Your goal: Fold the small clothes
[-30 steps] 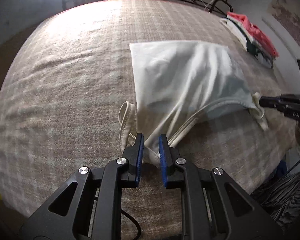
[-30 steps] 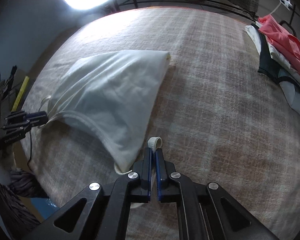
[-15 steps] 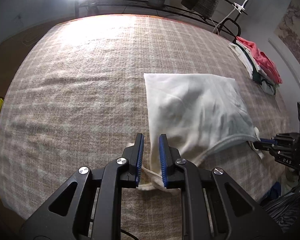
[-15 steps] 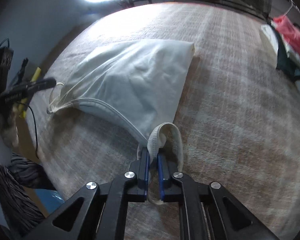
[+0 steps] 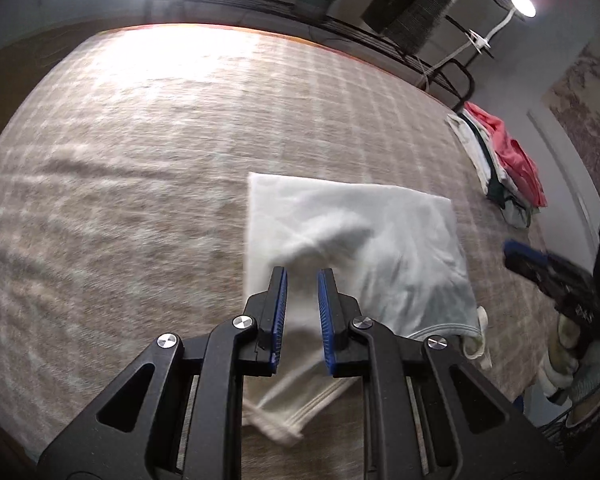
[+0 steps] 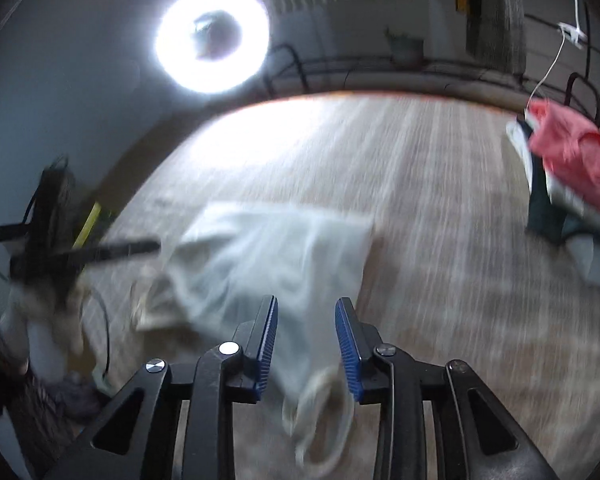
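Note:
A white sleeveless top (image 5: pixel 360 240) lies folded on the checked beige cloth, its straps toward the near edge. My left gripper (image 5: pixel 302 276) is open and empty, raised over the top's near left part. In the right wrist view the same top (image 6: pixel 268 264) is blurred, with a loose strap (image 6: pixel 324 420) lying below my right gripper (image 6: pixel 306 308), which is open and empty above it. The right gripper also shows at the right of the left wrist view (image 5: pixel 548 268).
A stack of folded clothes (image 5: pixel 500 160) with a coral piece on top sits at the far right of the bed, also in the right wrist view (image 6: pixel 568 176). A ring light (image 6: pixel 212 40) and a black rail stand behind the bed.
Both grippers have let go of the top's straps and opened. Both have lifted up and back from the cloth, and the top has dropped flat.

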Demonstrator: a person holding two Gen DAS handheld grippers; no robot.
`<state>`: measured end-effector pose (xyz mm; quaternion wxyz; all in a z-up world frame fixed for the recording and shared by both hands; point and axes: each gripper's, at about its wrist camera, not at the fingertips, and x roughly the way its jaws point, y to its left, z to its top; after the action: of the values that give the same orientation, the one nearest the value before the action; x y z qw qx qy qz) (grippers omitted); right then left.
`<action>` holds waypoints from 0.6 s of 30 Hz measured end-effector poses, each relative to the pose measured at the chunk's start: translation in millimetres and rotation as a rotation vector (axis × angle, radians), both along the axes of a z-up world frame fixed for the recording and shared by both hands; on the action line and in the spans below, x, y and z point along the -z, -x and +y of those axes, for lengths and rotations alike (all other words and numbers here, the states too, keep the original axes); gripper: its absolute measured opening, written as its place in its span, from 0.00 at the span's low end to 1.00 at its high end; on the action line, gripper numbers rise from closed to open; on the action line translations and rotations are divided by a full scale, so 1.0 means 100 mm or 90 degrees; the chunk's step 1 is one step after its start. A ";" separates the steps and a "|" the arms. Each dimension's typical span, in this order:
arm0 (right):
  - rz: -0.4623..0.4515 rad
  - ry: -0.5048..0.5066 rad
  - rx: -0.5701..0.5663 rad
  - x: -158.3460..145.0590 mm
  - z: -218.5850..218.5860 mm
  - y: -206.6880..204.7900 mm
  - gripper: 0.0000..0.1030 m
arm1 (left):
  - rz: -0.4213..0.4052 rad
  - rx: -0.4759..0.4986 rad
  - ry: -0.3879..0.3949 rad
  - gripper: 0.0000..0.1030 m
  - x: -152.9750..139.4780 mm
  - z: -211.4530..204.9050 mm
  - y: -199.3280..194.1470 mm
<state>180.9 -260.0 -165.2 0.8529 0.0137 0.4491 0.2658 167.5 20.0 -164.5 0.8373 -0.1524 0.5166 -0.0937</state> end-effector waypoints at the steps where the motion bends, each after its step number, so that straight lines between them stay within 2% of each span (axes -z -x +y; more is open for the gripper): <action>1: -0.003 0.005 -0.002 -0.01 0.09 -0.07 0.30 | 0.001 0.007 -0.001 0.14 0.02 -0.05 -0.02; 6: -0.006 0.004 -0.022 0.13 0.34 -0.31 0.31 | 0.020 0.029 -0.053 0.14 0.24 -0.18 -0.08; 8: -0.016 0.059 -0.049 0.23 0.48 -0.28 0.31 | 0.026 0.036 -0.056 0.14 0.33 -0.16 -0.06; 12: -0.015 0.178 -0.071 0.54 0.55 -0.22 0.29 | 0.014 0.049 -0.067 0.14 0.29 -0.12 0.00; 17: -0.013 0.145 -0.039 0.39 0.32 -0.21 0.32 | 0.003 -0.009 -0.028 0.15 0.18 0.10 0.03; 18: -0.007 0.125 -0.027 0.35 0.25 -0.23 0.33 | 0.003 -0.026 -0.017 0.27 0.16 0.17 0.03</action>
<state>204.1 -235.1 -200.2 0.8467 -0.0811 0.4686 0.2386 164.5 37.5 -180.2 0.8397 -0.1519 0.5168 -0.0694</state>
